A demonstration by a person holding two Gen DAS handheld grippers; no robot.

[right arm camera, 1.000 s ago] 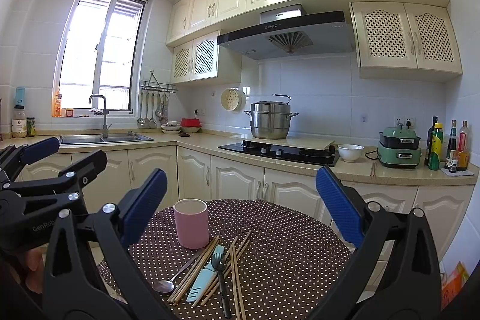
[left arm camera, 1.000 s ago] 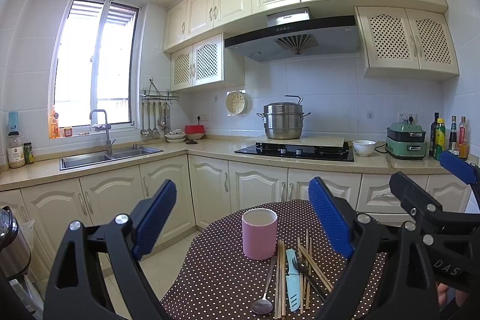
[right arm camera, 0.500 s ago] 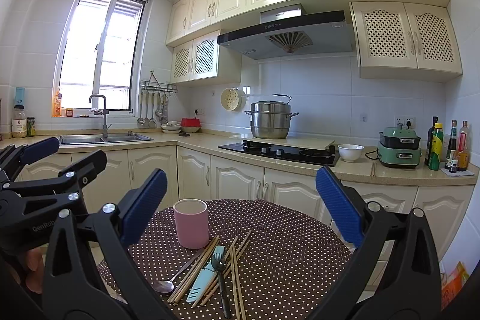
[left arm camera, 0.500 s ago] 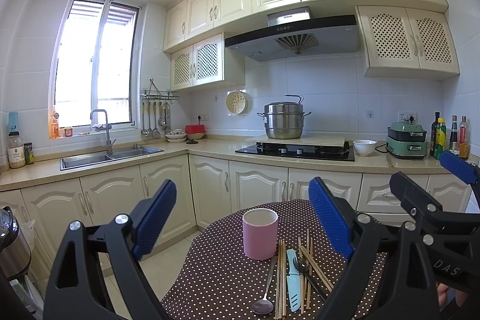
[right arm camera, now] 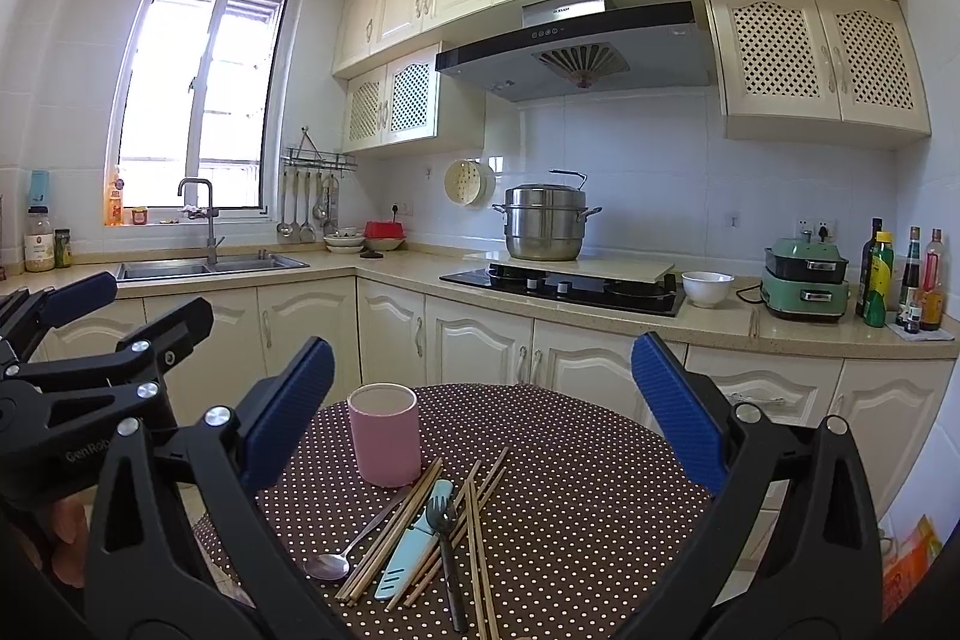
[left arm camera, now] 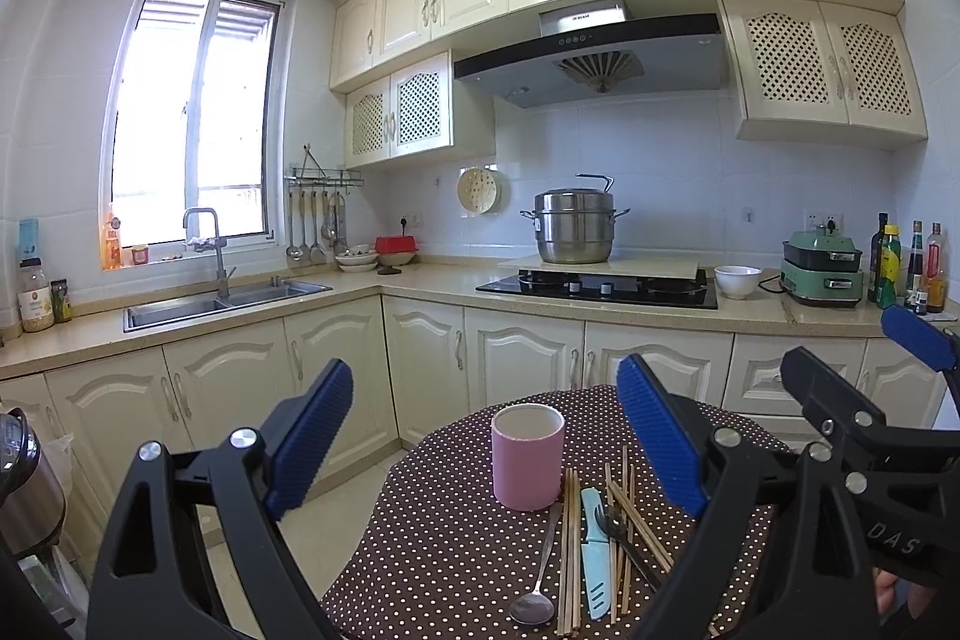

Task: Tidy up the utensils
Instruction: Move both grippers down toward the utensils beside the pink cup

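Both grippers up over the near edge of the table, nothing held. Left gripper: fingers spread wide, blue pads well apart, w/ cup showing between them. Right gripper: same, fingers spread, pads far apart, utensil pile between them in view.

Table = round, brown cloth w/ white dots. Pink cup upright, empty as far as visible, left-centre of table. Utensils lie flat just beside it on the near-right side, in a loose pile:
- spoon leftmost, bowl toward camera, handle running up toward cup base
- chopsticks, several wooden, fanned and crossing each other; some tips nearly touch cup
- knife, light blue sheath/handle, lying among the chopsticks
- fork, dark, tines pointing toward cup, resting over the chopsticks, just right of knife

From left wrist view same set: cup, spoon, knife, chopsticks both sides of knife; fork partly hidden behind right pad of left gripper.

Bkgd: counter w/ sink, hob w/ steel pot, white bowl, green cooker, bottles.
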